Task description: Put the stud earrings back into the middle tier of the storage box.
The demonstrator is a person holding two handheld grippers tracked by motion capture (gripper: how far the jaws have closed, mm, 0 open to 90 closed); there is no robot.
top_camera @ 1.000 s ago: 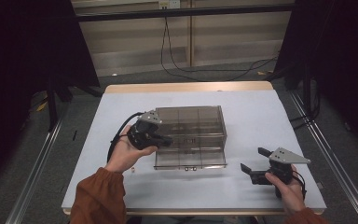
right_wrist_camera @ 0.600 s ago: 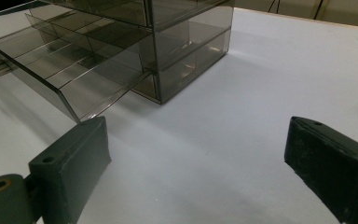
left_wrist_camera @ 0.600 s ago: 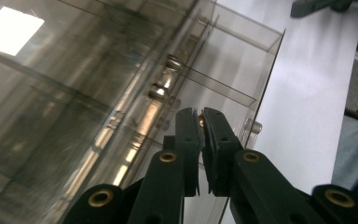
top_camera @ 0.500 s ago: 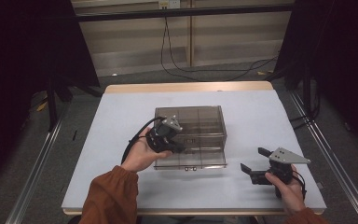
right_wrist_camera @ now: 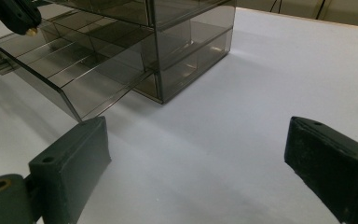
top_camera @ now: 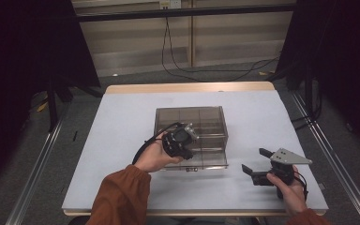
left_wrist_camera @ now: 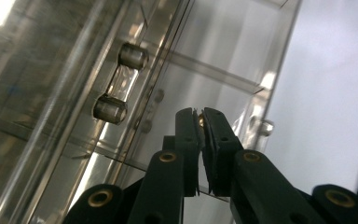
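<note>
A smoky clear drawer cabinet (top_camera: 206,119) stands mid-table, with one low drawer (right_wrist_camera: 60,70) pulled out toward me. My left gripper (top_camera: 189,151) hovers over the cabinet's front left part, above that drawer. Its jaws are shut on a small brass-coloured piece (left_wrist_camera: 200,119), which also glints at the gripper's tip (right_wrist_camera: 30,31) in the right gripper view. A clear handle (left_wrist_camera: 119,83) with two round posts lies just left of the jaws. My right gripper (top_camera: 254,160) stands open near the table's front right, off the cabinet, with nothing between its fingers (right_wrist_camera: 81,144).
The white table (top_camera: 122,136) has bare surface left of the cabinet, and bare surface (right_wrist_camera: 242,93) lies between the cabinet and my right gripper. A black cable (top_camera: 143,150) trails from the left gripper. Dark floor and rails flank the table.
My left gripper has moved right, from the cabinet's left side to above its front and the open drawer. The right gripper has stayed where it was.
</note>
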